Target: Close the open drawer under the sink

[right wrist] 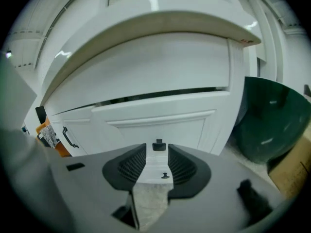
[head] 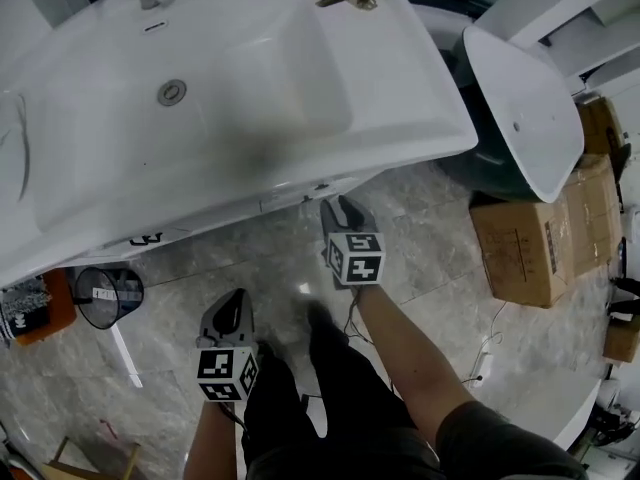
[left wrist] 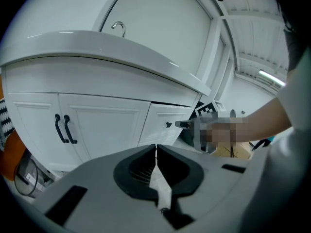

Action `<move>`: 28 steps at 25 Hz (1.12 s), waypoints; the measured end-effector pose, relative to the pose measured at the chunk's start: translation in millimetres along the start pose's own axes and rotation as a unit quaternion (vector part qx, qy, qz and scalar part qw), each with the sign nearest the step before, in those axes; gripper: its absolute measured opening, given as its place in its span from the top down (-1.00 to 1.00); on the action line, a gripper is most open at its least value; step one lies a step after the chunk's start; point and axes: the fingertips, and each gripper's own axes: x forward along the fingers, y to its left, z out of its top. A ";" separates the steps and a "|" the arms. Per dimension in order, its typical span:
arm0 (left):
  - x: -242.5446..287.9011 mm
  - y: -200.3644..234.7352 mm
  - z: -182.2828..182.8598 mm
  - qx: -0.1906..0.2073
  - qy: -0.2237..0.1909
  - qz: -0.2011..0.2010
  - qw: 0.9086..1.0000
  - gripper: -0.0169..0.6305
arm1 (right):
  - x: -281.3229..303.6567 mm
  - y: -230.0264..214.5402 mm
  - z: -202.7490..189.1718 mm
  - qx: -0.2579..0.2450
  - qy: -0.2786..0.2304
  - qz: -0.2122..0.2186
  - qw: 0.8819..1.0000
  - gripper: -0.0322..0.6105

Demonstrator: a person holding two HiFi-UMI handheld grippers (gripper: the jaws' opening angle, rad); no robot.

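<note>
**Right gripper lined up on the drawer, left one kept back**

In the head view we looked steeply down on the white sink (head: 250, 68). The drawer (head: 300, 195) showed only as a thin white strip poking out from under the sink's front rim, so we judged it not yet pushed home. The right gripper (head: 343, 206) pointed at that strip from just in front, most likely ready to push. The left gripper (head: 232, 300) hung lower and well apart from the cabinet, probably kept out of the way.

In the left gripper view its jaws were pressed together with nothing between them. Beyond them stood the cabinet doors (left wrist: 102, 125) with black handles, and to their right the drawer front, the right gripper's tip close to its knob (left wrist: 168, 125).

In the right gripper view the jaws stood spread and empty. The knob sat framed in the gap beyond them, and a dark slit ran above the drawer front, which filled the frame.
</note>
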 end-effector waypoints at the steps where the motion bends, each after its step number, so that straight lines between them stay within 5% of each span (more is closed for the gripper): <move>1: -5.8 -1.0 2.5 0.007 0.000 -0.009 1.000 0.89 | -13.5 4.1 -1.0 0.007 -0.002 -0.004 1.000 0.46; 13: -94.4 -20.0 15.8 0.076 -0.005 -0.094 0.993 0.89 | -203.8 65.3 -37.8 0.086 -0.030 -0.043 0.995 0.47; 17: -117.4 -34.7 16.4 0.075 -0.009 -0.099 0.992 0.89 | -245.4 65.5 -53.8 0.123 -0.032 -0.062 0.990 0.47; 28: -197.7 -85.5 9.9 0.091 -0.045 -0.083 0.991 0.89 | -333.5 71.4 -40.1 0.120 -0.087 -0.045 0.988 0.47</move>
